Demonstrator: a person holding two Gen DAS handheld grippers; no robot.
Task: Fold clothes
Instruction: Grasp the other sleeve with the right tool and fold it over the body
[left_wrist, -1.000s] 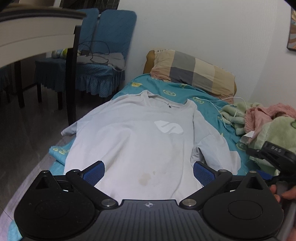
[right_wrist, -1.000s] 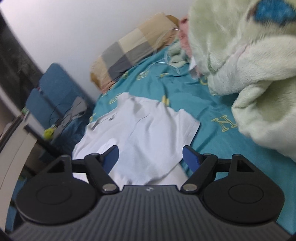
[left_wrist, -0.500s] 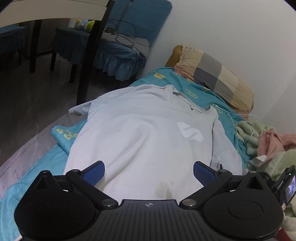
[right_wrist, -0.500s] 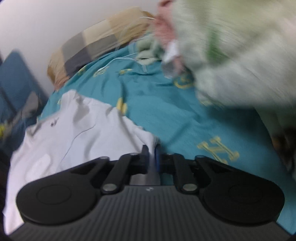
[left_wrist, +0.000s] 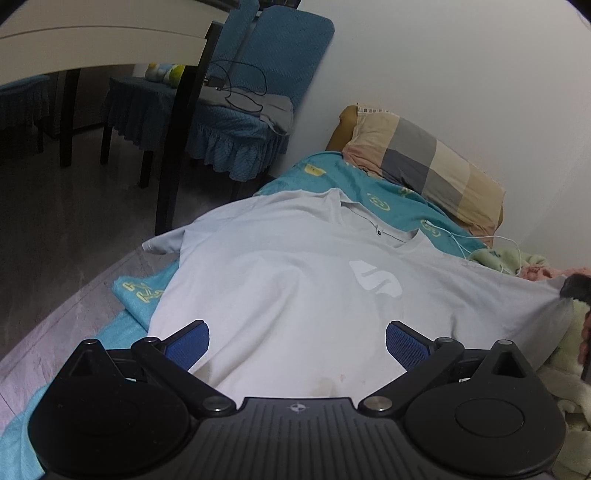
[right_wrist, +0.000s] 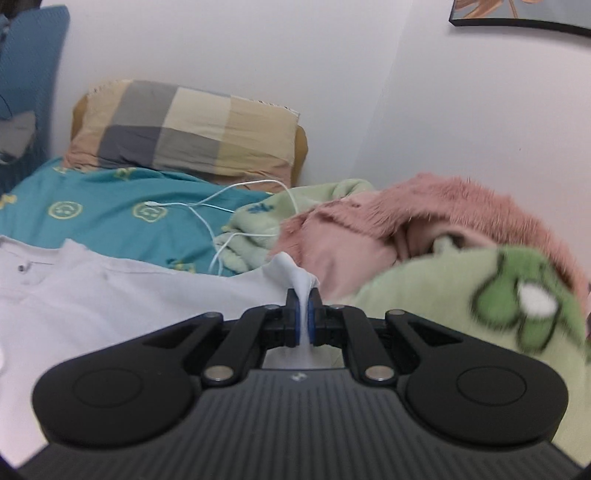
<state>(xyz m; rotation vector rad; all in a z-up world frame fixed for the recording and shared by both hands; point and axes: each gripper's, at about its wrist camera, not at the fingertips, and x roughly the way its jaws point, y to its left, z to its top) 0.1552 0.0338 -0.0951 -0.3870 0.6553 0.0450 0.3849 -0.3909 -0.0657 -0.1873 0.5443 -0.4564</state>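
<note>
A pale grey shirt (left_wrist: 295, 291) lies spread front-up on the teal bedsheet (left_wrist: 354, 184), filling the middle of the left wrist view, its collar toward the checked pillow (left_wrist: 424, 162) at upper right. The right gripper (right_wrist: 303, 314) has its blue pads clenched on a bunched bit of the shirt's sleeve edge, just beside the pink fleece (right_wrist: 424, 221) and green blanket (right_wrist: 480, 295) piled at right. The left gripper (left_wrist: 297, 345) hangs over the shirt's lower hem with fingers spread wide, grasping nothing

Pale grey shirt (left_wrist: 295, 280) with white logo; teal sheet (right_wrist: 110, 218) with yellow smileys; pillow (right_wrist: 184, 129) checked grey, beige, peach; pink fleece (right_wrist: 424, 221)
</note>
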